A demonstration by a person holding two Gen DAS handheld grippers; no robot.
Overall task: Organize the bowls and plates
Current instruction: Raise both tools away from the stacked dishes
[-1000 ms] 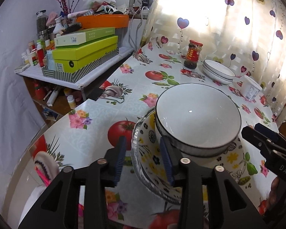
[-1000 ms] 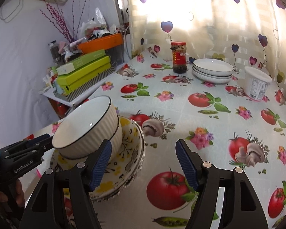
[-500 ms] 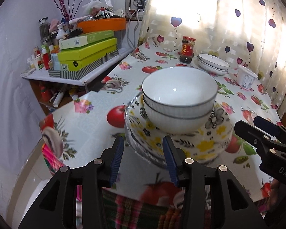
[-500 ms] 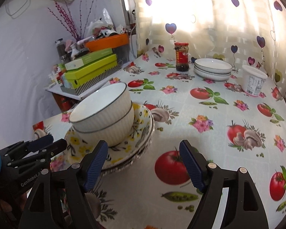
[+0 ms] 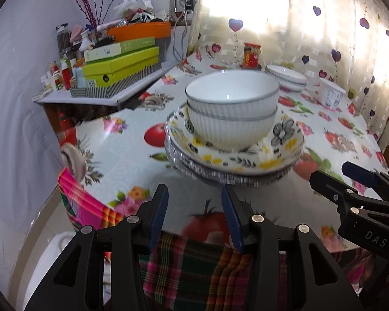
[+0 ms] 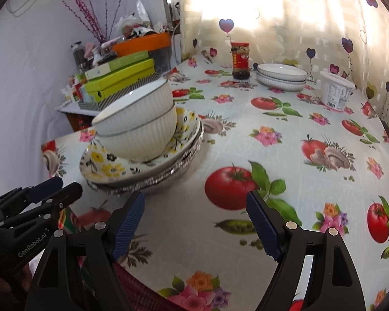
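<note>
Heart-print curtains back a table (image 6: 285, 160) with a fruit-pattern cloth. Two nested white bowls (image 5: 232, 108) sit on stacked floral plates (image 5: 246, 155) near the table's front edge. Left gripper (image 5: 194, 212) fingers spread, empty (short of the plates); right gripper (image 6: 194, 223) fingers wide apart, empty.

The two nested bowls (image 5: 232, 115) were white, ribbed, dark-rimmed; the plate (image 5: 282, 150) beneath bore yellow and black flowers. At twelve o'clock stood a red-labelled jar (image 6: 240, 61). The counter (image 6: 285, 155) cloth showed tomatoes and mushrooms.
</note>
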